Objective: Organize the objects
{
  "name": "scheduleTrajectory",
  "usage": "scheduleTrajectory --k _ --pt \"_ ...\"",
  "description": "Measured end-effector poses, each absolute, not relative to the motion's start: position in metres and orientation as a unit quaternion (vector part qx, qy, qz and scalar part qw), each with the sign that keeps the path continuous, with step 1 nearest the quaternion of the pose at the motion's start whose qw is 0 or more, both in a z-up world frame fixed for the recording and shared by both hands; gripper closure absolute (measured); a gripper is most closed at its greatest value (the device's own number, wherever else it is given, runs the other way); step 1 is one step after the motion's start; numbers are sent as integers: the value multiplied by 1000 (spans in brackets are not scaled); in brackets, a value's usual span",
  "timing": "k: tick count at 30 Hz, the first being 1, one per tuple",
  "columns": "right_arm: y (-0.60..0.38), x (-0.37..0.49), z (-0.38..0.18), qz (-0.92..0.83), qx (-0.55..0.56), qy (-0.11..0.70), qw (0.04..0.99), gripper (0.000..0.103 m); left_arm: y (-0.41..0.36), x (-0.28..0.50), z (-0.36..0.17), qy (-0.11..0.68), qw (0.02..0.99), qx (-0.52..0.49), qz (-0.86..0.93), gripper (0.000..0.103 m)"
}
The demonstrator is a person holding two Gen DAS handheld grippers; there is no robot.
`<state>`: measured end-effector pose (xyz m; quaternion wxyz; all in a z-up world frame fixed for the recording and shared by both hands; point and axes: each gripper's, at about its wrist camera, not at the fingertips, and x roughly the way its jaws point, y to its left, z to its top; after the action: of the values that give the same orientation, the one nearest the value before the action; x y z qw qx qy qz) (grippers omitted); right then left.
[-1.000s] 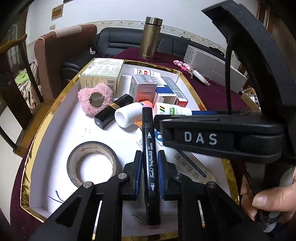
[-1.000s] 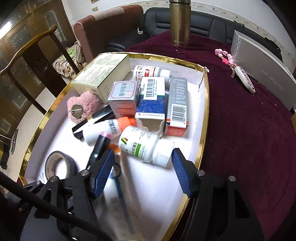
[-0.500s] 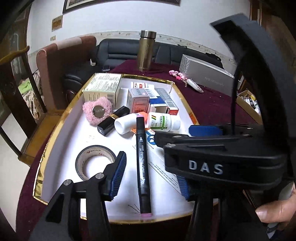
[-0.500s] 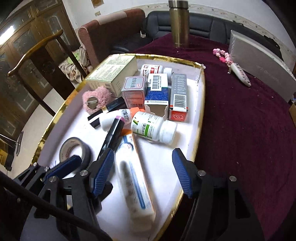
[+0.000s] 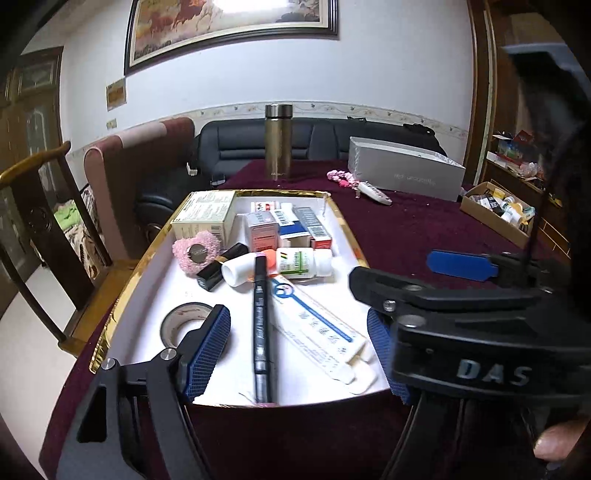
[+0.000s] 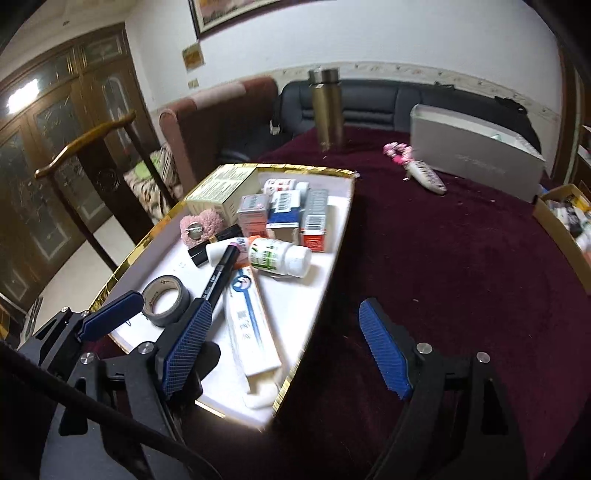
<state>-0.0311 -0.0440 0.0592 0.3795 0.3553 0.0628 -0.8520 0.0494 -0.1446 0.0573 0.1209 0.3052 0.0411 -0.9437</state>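
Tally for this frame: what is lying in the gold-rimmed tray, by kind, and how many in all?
In the tray:
cartons: 4
bottles: 3
marker: 1
lipstick: 1
tape roll: 1
pink fluffy heart: 1
toothpaste tube: 1
Total: 12

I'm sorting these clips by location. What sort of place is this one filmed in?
Most likely a home living or dining room: a table under a maroon tablecloth, a black sofa along the wall behind it, and a framed painting above. A gold-rimmed tray holds household odds and ends.
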Motion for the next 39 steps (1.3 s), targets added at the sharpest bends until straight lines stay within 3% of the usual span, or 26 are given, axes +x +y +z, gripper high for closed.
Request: scheduleTrajectory --k 5,8,11,13,23,39 --pt "7 -18 73 -887 293 35 355 20 -113 51 64 4 113 304 -946 28" --pt "42 -19 83 -901 275 4 336 18 -88 54 71 -35 93 297 -950 16" --pt "68 -20 86 -910 269 -4 317 17 -71 60 79 -36 57 278 -958 15" --pt "82 -21 85 -915 270 -6 301 17 -60 61 82 -35 36 279 -959 7" --pt "140 -27 70 -920 286 -48 264 17 -15 66 89 -99 24 280 -955 7" --pt "158 -38 52 -915 308 -66 251 17 -11 66 80 -102 37 290 -951 7"
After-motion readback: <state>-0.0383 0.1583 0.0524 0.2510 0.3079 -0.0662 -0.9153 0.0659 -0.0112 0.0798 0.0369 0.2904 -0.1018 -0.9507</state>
